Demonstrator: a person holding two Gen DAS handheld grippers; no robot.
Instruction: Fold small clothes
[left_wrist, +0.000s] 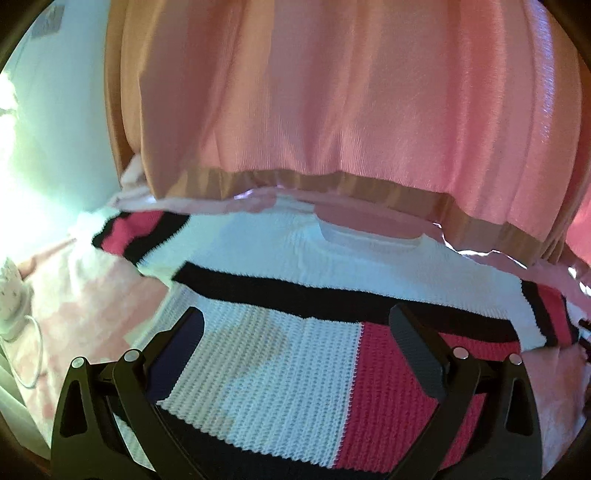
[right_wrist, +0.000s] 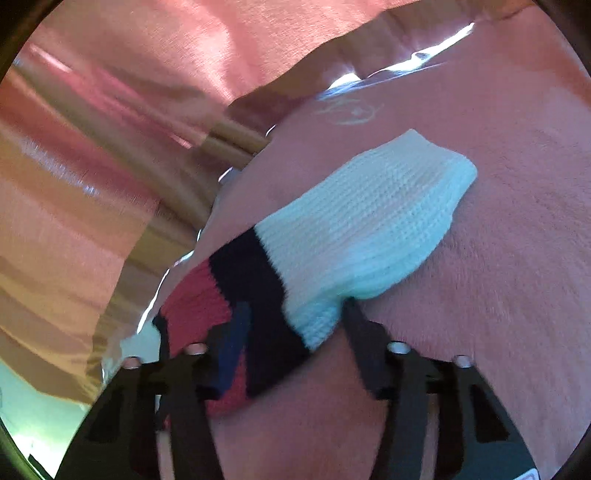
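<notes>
Sweater (left_wrist: 280, 369) flat beneath left gripper (left_wrist: 295, 343), jaws apart; right gripper (right_wrist: 291, 332) low, jaws astride sleeve (right_wrist: 354, 229).

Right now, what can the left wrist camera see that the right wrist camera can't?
Only the left wrist view shows the sweater's body spread flat, with its neckline, the long black stripe across the chest, and the pink curtain hanging behind it. Only the right wrist view shows one sleeve up close, with its white cuff end lying on the pink blanket. Both views show the same white, black and pink knit, and each shows its own gripper open: left gripper, right gripper.
</notes>
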